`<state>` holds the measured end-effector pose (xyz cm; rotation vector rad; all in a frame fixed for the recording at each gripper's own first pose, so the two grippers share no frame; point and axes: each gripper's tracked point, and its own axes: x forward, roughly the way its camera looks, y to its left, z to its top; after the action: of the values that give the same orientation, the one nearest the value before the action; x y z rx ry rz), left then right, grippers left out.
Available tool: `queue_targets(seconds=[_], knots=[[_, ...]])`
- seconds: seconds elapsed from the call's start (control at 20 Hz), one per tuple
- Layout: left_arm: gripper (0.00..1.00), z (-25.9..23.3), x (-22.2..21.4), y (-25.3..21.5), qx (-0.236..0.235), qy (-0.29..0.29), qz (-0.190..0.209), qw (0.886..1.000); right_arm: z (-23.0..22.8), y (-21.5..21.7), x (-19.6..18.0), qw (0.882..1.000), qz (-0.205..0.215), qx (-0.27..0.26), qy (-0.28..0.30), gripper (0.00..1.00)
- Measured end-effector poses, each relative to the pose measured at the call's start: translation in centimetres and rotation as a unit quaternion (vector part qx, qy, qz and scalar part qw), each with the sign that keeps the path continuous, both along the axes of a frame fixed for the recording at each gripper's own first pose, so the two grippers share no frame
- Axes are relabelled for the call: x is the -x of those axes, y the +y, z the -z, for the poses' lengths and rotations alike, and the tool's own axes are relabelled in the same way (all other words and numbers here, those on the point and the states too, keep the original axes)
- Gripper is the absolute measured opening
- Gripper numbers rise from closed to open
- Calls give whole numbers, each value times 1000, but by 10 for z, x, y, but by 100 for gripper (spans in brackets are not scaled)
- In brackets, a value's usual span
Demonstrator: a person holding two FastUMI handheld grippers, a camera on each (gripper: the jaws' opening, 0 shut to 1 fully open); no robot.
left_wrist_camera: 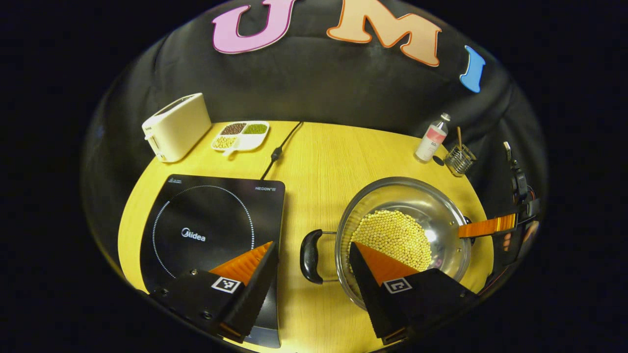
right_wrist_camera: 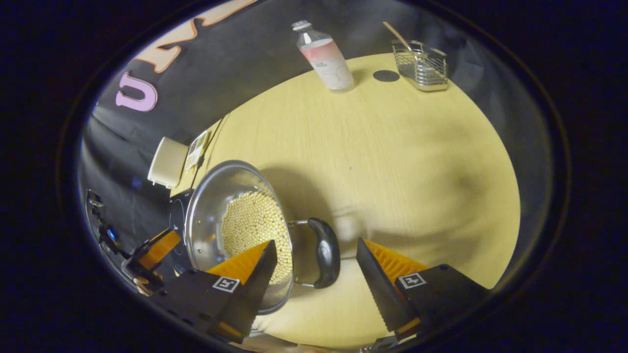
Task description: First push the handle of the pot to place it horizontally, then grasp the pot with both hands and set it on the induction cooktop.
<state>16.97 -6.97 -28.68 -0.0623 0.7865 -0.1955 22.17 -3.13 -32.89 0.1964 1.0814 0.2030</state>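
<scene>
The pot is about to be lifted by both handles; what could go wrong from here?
1. The pot is full of small yellow beads; an uneven lift could tip them out.
2. Both grippers are open, neither gripping a handle yet; a loose hold may slip.
3. The induction cooktop lies close; the pot could knock its edge.

Steel pot (left_wrist_camera: 436, 206), bean-filled, right of black cooktop (left_wrist_camera: 216, 220).
</scene>
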Motion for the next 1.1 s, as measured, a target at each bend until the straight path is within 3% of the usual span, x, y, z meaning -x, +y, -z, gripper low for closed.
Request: queue_targets(seconds=[0.1,0.25,0.3,0.35,0.4,0.45,0.55,0.65,0.7,0.75,0.8,0.85,0.9,0.95,1.0,1.1], knots=[[90,10,-4,-4,5,21,4,1000,8,3,-2,1000,-4,0,10,94],[78,25,-6,-11,9,45,17,999,19,2,-2,1000,-9,4,23,100],[83,31,-7,-13,10,52,17,998,23,2,-1,1000,-12,6,27,100],[76,35,-8,-14,11,61,15,998,24,2,-1,999,-14,8,30,90],[80,39,-9,-14,11,67,15,998,26,2,-2,999,-15,7,32,99],[74,42,-9,-15,11,71,17,997,28,3,-1,999,-15,5,36,90],[72,48,-8,-16,5,83,21,996,31,5,-1,999,-17,1,43,89],[75,53,-7,-13,-6,94,18,995,35,7,-2,999,-21,-1,44,80],[68,55,-6,-11,-10,100,14,995,38,10,-1,999,-28,-1,46,74],[66,56,-5,-12,-10,108,9,994,39,12,3,998,-36,-4,50,84],[66,58,-7,-12,-10,110,5,994,43,13,2,998,-38,2,51,57],[66,58,-7,-12,-9,116,4,993,41,9,3,998,-39,7,49,51],[66,57,-5,-12,-7,122,0,992,42,9,-2,998,-34,3,43,52],[65,57,-4,-12,-1,124,-7,992,39,10,-4,999,-23,-7,43,60],[64,57,-3,-13,5,127,-13,992,40,10,-5,999,-15,-12,42,52],[64,57,1,-15,17,132,-24,991,35,6,-8,1000,-10,-4,30,51]])
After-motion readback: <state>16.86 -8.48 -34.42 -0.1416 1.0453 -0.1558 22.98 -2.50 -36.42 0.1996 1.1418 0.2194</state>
